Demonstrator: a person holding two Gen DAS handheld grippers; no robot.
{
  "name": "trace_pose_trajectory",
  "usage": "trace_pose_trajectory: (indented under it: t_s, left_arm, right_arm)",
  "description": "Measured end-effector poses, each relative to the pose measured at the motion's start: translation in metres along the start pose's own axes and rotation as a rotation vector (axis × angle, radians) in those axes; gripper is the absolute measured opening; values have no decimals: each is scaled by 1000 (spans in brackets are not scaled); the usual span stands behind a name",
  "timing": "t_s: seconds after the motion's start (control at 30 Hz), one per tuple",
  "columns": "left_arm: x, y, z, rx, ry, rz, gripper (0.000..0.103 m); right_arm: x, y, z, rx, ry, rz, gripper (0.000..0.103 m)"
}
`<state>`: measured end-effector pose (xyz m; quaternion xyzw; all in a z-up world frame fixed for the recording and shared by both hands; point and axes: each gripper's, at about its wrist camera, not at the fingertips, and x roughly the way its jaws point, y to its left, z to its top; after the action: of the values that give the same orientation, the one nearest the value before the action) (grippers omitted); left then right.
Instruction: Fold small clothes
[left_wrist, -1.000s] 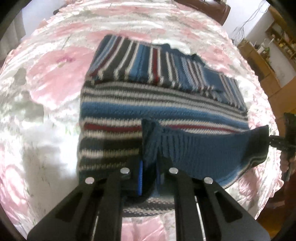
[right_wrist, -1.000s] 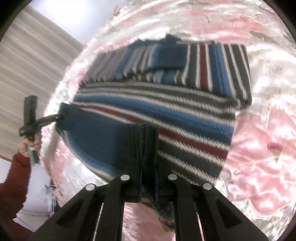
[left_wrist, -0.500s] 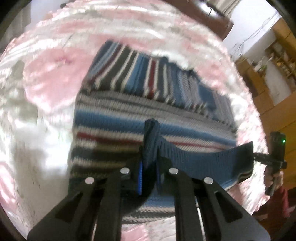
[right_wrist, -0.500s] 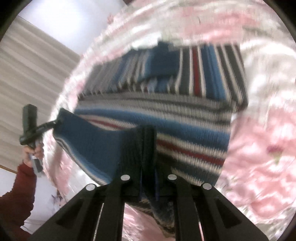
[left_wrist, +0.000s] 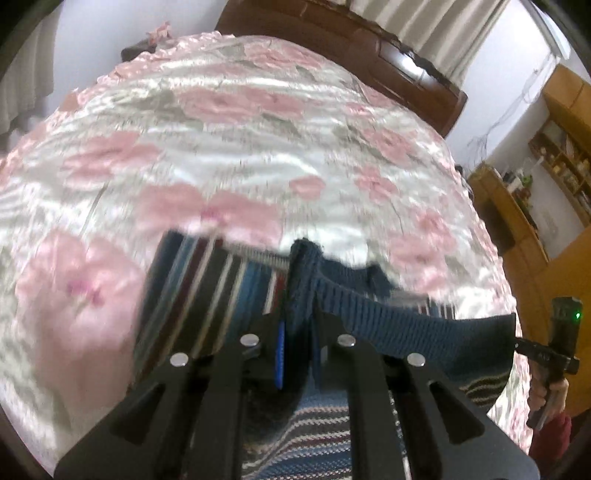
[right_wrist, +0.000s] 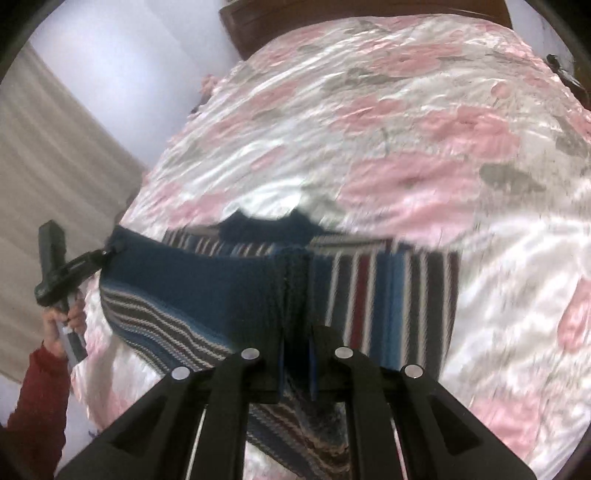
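both grippers are clamped onto the ribbed blue hem of a striped knit sweater (left_wrist: 207, 295), one at each end of that edge. in the left wrist view the left gripper (left_wrist: 297, 354) has its jaws nearly closed with a thick wad of knit bunched between them, and the right gripper (right_wrist: 295, 365) looks the same in its own view, narrow gap, dark fabric pinched in it. each camera also catches the other tool off to the side, biting the far corner of the hem.

the sweater lies on a pink floral satin bedspread (left_wrist: 240, 166), near the closer edge of the bed. the hem is lifted and stretched between the two tools, sagging a bit in the middle, while the rest of the body lies flat underneath with the stripes running away from the camera. looks to me like the bottom is being carried over toward the collar end for a fold in half.

handling-wise i'd guess it's a chunky knit: soft, floppy, stretchy, some weight but nothing fragile. the rib band is the sensible place to hold since it's the firmest part. the satin looks slick, so the lower layer could slide or ruck up if the hem gets dragged rather than lifted. frames are motion-blurred, so fine detail is hard to call.
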<state>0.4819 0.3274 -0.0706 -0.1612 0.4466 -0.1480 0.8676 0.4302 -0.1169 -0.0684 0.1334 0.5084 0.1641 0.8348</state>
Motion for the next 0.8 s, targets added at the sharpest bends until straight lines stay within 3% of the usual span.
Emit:
trace_pose_trajectory:
  t_s: [0.13,0.3,0.57,0.8]
  left_arm:
    - [39,-3,22,7,-10,42,10]
    - [91,5,20,-6,34,90,10]
    - [143,24,4,35,111,182,10]
    - [151,30,-6,47,113,212,15]
  right_arm:
    - [28,-26,30,59,1,-28,9]
    - [79,-50,45,76,57,-89,9]
    - [128,-79,34,123,120,-118,10]
    - [143,-94,23,183,116,-105,13]
